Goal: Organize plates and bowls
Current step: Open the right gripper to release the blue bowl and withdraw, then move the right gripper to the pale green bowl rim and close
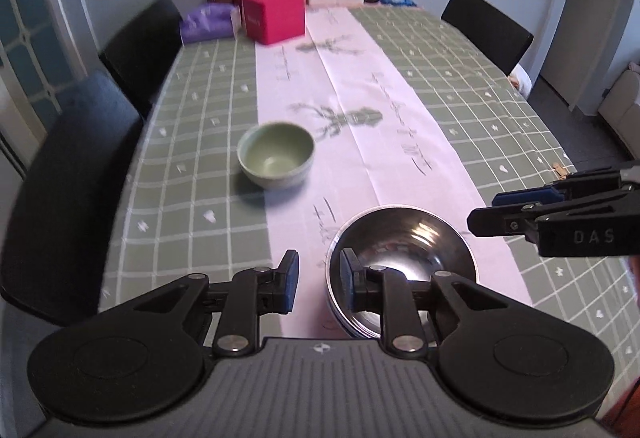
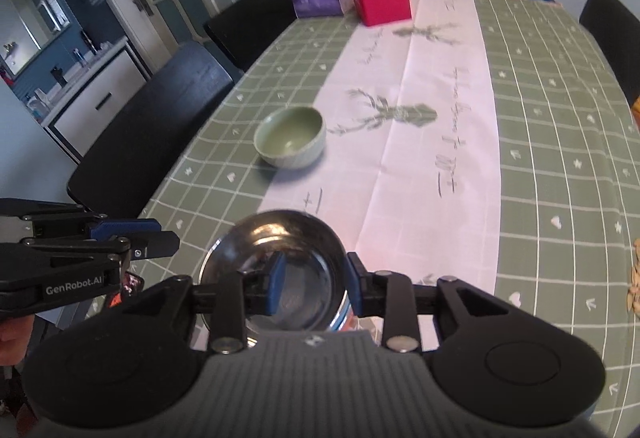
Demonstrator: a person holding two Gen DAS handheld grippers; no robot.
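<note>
Your shiny stainless-steel bowl [image 1: 402, 258] sits at the near end of the table, on the pale runner of the green checked tablecloth [image 1: 192, 198]. It looks to be more than one nested bowl, judging by the stacked rims on its near side. Thin steel like this should be light and stiff but slick, so pinch the rim wall squarely, one pad inside and one outside, or it may slide out. The pale green ceramic bowl [image 1: 276, 154] stands at about 11 o'clock from the steel one, well apart; it is likely heavier and chippable, so set metal into it gently.

Your left gripper [image 1: 318, 280] is low and level, fingers apart, its right finger [image 1: 348, 278] over the steel bowl's left rim and the left finger outside. Your right gripper [image 2: 313, 284] points forward over the same bowl, fingers apart, its left finger [image 2: 276, 284] above the basin and the right finger just past the right rim. Neither clamps anything.
</note>
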